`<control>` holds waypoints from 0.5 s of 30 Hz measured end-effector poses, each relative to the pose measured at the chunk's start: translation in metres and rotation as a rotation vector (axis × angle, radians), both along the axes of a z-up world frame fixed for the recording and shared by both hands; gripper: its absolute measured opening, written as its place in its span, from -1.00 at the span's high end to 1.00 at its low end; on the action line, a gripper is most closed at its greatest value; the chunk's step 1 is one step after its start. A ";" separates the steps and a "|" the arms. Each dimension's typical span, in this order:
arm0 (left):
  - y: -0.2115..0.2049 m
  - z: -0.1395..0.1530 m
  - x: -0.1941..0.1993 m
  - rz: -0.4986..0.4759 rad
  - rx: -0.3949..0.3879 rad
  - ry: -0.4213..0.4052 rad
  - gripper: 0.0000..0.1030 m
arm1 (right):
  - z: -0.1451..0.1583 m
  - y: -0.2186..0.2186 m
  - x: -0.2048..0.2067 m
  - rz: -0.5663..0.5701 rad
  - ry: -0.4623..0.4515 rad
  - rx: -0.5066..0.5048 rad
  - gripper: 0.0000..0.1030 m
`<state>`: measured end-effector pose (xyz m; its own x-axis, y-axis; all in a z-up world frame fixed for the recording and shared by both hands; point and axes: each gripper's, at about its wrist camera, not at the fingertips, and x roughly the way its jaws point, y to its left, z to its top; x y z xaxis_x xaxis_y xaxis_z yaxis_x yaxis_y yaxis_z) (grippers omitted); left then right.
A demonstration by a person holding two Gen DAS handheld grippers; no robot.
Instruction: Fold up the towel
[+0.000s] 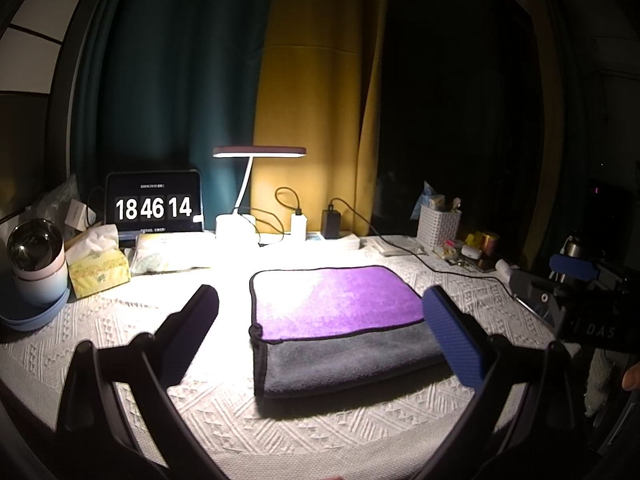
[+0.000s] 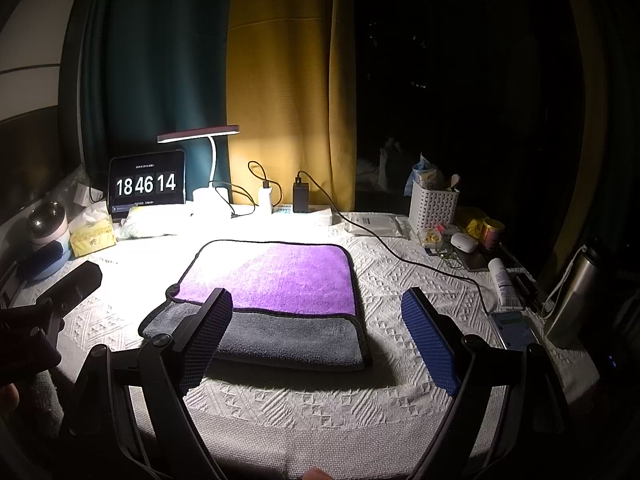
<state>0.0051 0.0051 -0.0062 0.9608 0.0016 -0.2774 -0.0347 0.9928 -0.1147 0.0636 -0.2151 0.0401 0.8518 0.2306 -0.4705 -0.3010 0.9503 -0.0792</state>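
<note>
— While the left gripper point(image 1: 320, 312) hangs spread wide, does it grip anything?
— Nothing; both sets of fingers are apart and empty.
— And the right gripper point(image 2: 320, 320)?
— Equally wide, above the folded towel point(image 2: 264, 296), which lies flat on the white tablecloth point(image 2: 320, 408) before the lamp point(image 2: 208, 160).

We see a dark room lit only by a small desk lamp point(image 1: 259, 151), which blows the table point(image 1: 224, 280) beneath it out to white glare. Shadows fall toward us. Fisheye distortion bends both views, whose edges fade to black.
</note>
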 end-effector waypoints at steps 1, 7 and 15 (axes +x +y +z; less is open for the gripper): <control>0.000 0.000 0.000 0.000 0.000 0.001 -0.98 | 0.000 0.000 0.000 -0.001 0.001 0.001 -0.72; 0.001 0.000 0.001 -0.002 -0.001 0.000 -0.98 | 0.000 0.000 0.001 -0.001 0.002 0.001 -0.72; 0.003 0.003 0.001 -0.005 -0.003 0.002 -0.98 | 0.001 0.001 0.001 -0.002 0.000 0.000 -0.72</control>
<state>0.0064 0.0080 -0.0036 0.9602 -0.0041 -0.2793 -0.0299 0.9926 -0.1175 0.0643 -0.2142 0.0414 0.8521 0.2288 -0.4707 -0.2992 0.9509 -0.0794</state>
